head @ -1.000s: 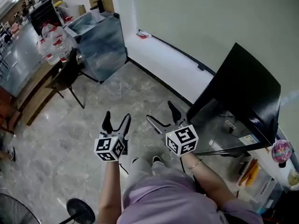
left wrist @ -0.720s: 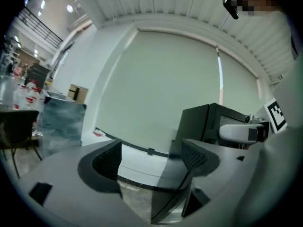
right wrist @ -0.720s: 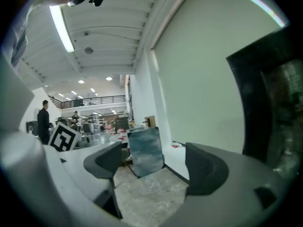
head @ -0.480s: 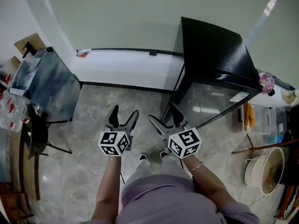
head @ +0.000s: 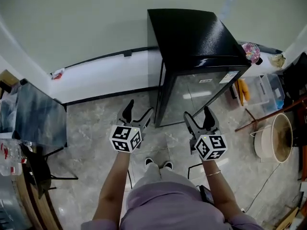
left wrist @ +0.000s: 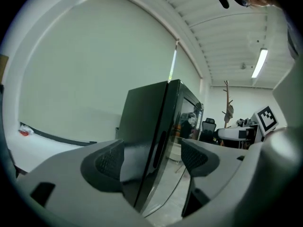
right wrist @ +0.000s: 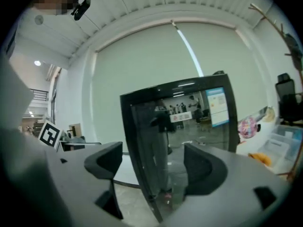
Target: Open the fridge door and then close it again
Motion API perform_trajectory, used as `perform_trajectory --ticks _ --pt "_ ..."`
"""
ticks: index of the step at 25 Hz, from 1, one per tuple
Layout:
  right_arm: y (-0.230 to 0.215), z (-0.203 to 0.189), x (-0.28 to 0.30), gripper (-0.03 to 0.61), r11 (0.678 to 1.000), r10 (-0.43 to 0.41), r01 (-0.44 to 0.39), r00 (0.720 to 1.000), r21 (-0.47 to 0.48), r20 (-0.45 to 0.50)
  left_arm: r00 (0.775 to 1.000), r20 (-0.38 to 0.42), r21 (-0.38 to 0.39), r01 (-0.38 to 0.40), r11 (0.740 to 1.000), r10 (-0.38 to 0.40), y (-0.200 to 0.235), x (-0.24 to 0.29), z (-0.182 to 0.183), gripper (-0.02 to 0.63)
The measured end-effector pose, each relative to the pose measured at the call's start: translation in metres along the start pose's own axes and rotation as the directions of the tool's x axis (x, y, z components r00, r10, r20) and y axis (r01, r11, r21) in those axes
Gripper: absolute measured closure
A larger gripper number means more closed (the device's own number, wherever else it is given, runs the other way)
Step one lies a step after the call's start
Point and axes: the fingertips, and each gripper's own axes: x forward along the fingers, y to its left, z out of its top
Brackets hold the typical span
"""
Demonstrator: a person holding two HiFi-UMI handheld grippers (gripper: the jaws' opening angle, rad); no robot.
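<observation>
A black fridge (head: 192, 37) stands against the pale wall, and its glass door (head: 199, 97) is closed and faces me. My left gripper (head: 137, 115) hovers open over the floor, short of the door's left edge. The right gripper (head: 198, 119) is open in front of the door and touches nothing; its jaws have narrowed slightly in the last second. In the left gripper view, the fridge's corner (left wrist: 151, 126) shows between the spread fingers of the left gripper (left wrist: 152, 157). The glass door (right wrist: 180, 126) fills the gap of the right gripper (right wrist: 152, 167) in the right gripper view.
A grey-blue cabinet (head: 33, 119) and a dark chair (head: 38, 169) stand at the left. Right of the fridge are clear plastic bins (head: 268, 87), a round basin (head: 276, 138) and a pink ball (head: 251, 51). My shoes (head: 158, 164) rest on the marble floor.
The view has swung round: the fridge moved from the right side to the top centre, and the cabinet slid to the left edge. Both grippers turned with me and now face the door.
</observation>
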Motion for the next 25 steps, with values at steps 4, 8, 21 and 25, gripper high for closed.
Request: perform_trajectory --ticks 4,8,21,25 --pt "-0.039 -0.009 -0.022 0.179 0.995 -0.098 0.098 0.995 0.022 -0.014 0.997 -0.032 0.009 0.073 0.997 -0.073 -0.023 0.032 -0.007 0.235" --pt "-0.06 -0.025 -0.038 0.179 0.988 -0.149 0.151 0.988 0.038 -0.051 0.991 -0.065 0.005 0.119 0.993 -0.119 -0.037 0.055 -0.019 0.239" --pt "-0.081 -0.05 -0.052 0.179 0.975 -0.199 0.207 0.975 0.079 -0.097 0.978 -0.105 0.032 0.182 0.983 -0.177 -0.052 0.095 -0.028 0.384" --pt "-0.08 -0.053 -0.054 0.181 0.974 -0.198 0.207 0.975 0.087 -0.104 0.98 -0.105 0.026 0.173 0.985 -0.17 -0.048 0.098 -0.026 0.431"
